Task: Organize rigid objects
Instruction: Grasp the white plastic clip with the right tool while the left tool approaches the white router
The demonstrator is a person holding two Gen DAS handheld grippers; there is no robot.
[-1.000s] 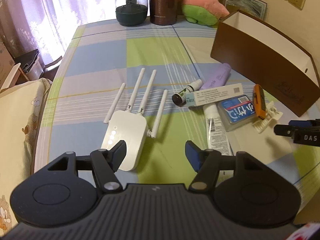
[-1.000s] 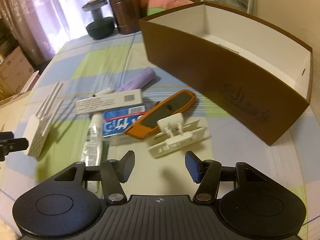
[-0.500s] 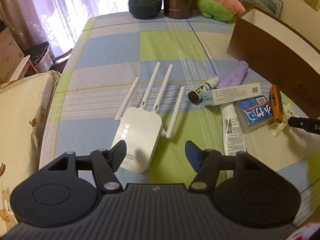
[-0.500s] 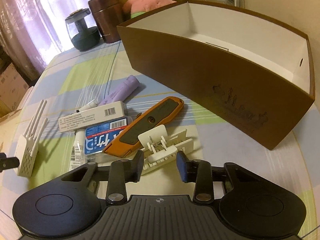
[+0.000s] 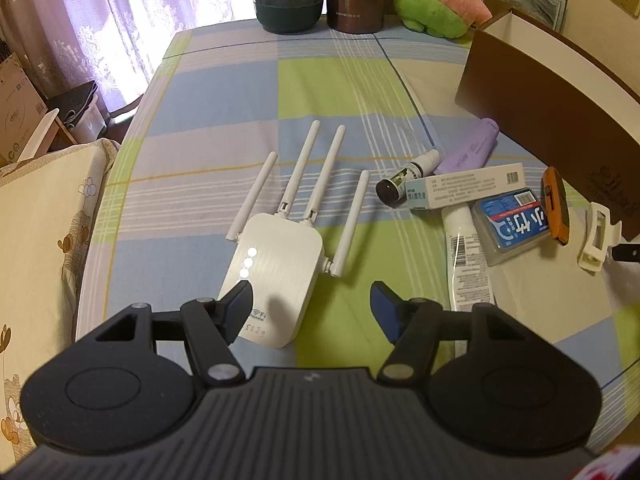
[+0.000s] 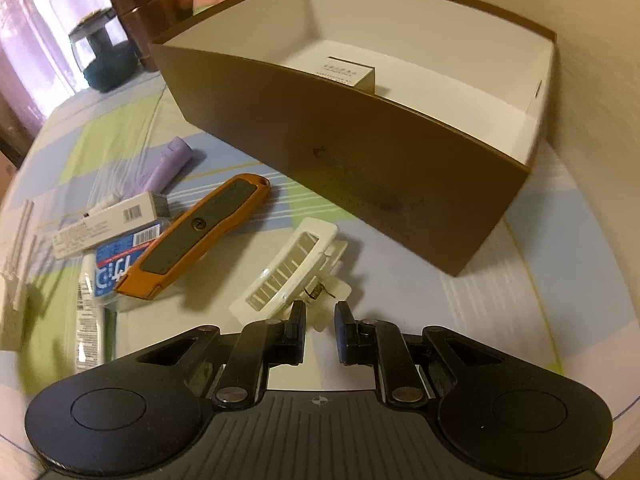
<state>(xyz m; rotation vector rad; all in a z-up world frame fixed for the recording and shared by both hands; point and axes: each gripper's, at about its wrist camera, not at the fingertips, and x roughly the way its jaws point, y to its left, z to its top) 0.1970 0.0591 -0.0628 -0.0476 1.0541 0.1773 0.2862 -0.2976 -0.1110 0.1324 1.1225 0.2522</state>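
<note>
The white hair clip (image 6: 296,270) lies on the table (image 6: 520,300) just in front of the brown storage box (image 6: 360,160), its spring end between the pads of the right claw (image 6: 320,322). That claw is nearly closed and looks to be pinching the clip's handle tabs, though the contact itself is partly hidden behind the fingers.

Little of the sorting looks done. Only one small white carton (image 6: 348,70) sits inside the box. Left on the table beside the clip are the orange utility knife (image 6: 196,236), a blue floss-pick case (image 5: 510,224), a long white-and-teal carton (image 5: 466,186), a white tube (image 5: 466,256), a purple tube (image 5: 468,150) and a small dark spray bottle (image 5: 404,178), all crowded together and partly overlapping. Well apart from that pile, a white four-antenna Wi-Fi repeater (image 5: 272,268) lies flat on the checked cloth.

The left claw (image 5: 312,308) hangs about two-thirds open above the repeater's near end, holding nothing; whether its left finger touches the casing I cannot tell.
</note>
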